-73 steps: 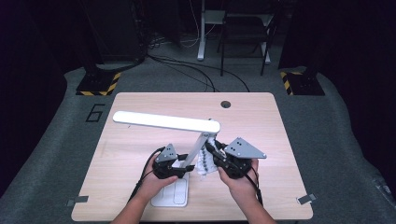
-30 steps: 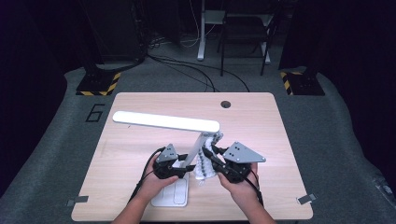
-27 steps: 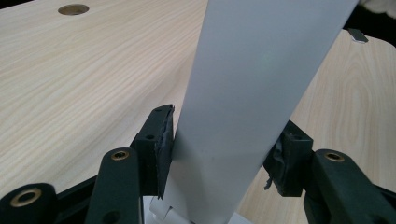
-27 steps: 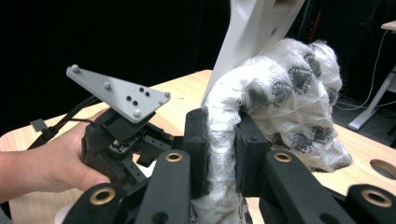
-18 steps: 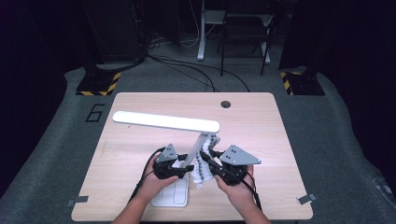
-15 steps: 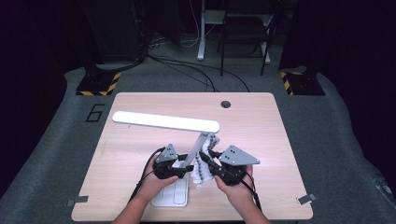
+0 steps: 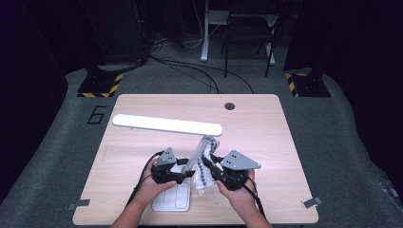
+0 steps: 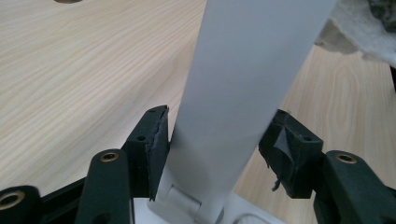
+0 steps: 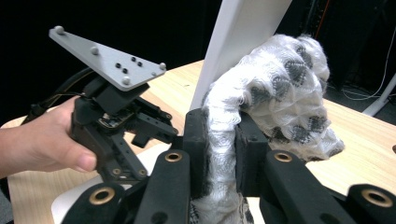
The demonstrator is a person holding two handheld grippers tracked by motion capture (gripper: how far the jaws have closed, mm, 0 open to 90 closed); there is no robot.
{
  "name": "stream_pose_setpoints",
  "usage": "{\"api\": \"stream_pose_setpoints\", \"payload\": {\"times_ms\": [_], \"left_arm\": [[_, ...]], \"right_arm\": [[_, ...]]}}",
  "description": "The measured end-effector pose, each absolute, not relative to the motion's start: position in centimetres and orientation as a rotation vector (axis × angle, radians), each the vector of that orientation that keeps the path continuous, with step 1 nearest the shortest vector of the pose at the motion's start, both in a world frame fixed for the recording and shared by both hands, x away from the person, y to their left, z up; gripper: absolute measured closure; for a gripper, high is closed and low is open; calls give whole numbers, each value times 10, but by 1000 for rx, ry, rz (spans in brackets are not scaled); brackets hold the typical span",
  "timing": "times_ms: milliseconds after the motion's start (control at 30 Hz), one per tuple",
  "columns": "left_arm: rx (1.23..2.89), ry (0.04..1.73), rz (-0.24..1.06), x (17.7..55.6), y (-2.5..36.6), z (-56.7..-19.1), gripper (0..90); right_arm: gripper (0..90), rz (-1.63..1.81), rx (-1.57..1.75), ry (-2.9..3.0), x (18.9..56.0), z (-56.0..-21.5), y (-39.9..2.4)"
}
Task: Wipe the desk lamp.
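1 lamp (image 7: 167,125), 1 cloth (image 7: 205,167), 2 tongs (image 7: 186,176) (image 7: 207,172) gripping them.

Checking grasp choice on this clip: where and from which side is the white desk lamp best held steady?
Grip the lamp low on its flat slanted arm, just above the hinge at the base, coming from the person's side. The arm's two narrow edges give parallel faces; the left gripper already straddles them there, while the right gripper pinches the cloth.

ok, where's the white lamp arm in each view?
High view: lamp arm leans up from the base, centre, between both tools.
Left gripper view: broad white bar, centre, between the jaws.
Right gripper view: white strip, top centre, behind the cloth.
Shared landmark: the cloth beside the arm.
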State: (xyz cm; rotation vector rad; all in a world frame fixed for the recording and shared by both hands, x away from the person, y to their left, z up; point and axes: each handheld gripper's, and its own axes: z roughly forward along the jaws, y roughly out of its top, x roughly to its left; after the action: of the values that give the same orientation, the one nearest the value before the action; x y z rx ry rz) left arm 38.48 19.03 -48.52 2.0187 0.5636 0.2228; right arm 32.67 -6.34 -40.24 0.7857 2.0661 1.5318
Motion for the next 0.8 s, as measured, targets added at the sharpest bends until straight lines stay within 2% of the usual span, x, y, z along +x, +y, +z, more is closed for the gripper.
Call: {"api": "stream_pose_setpoints", "payload": {"times_ms": [267,400,500,800], "left_arm": [[2028,613,252,373,219,-483,413],[2035,669,270,367,236,-490,355],[2043,703,279,365,246,-495,350],[2095,738,308,352,262,-510,323]], "right_arm": [[770,1540,791,2060,327,-404,-63],[768,1539,790,2057,326,-407,-63],[768,1547,802,2056,325,-408,-62],[765,1544,814,2053,326,-409,-63]]}}
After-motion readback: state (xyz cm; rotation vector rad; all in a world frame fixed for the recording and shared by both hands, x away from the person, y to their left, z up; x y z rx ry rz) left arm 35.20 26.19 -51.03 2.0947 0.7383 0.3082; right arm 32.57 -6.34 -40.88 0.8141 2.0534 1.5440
